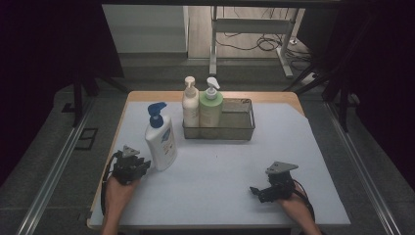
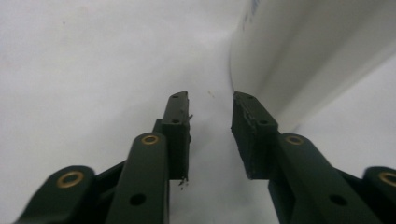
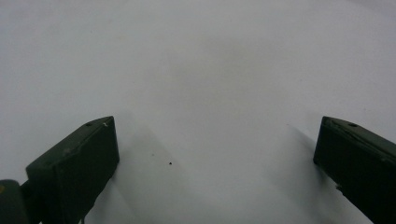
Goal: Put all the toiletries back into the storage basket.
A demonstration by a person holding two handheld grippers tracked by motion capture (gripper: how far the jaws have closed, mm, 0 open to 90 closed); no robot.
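Two pump bottles, a cream one (image 1: pixel 190 103) and a green one (image 1: pixel 211 105), already stand in the wire basket (image 1: pixel 243 128) at the far side. The white bottle with the blue pump (image 1: pixel 160 139) waits on the table, near left. The left gripper (image 1: pixel 131 166) sits just beside it, jaws narrow with nothing between them. The right gripper (image 1: pixel 268 190) rests near right, jaws wide and empty. The bottle's label is too small to read; whether the left jaw touches the bottle, I cannot tell.

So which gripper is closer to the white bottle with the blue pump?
Left. The left gripper sits right beside the white bottle, while the right gripper rests far across the table.
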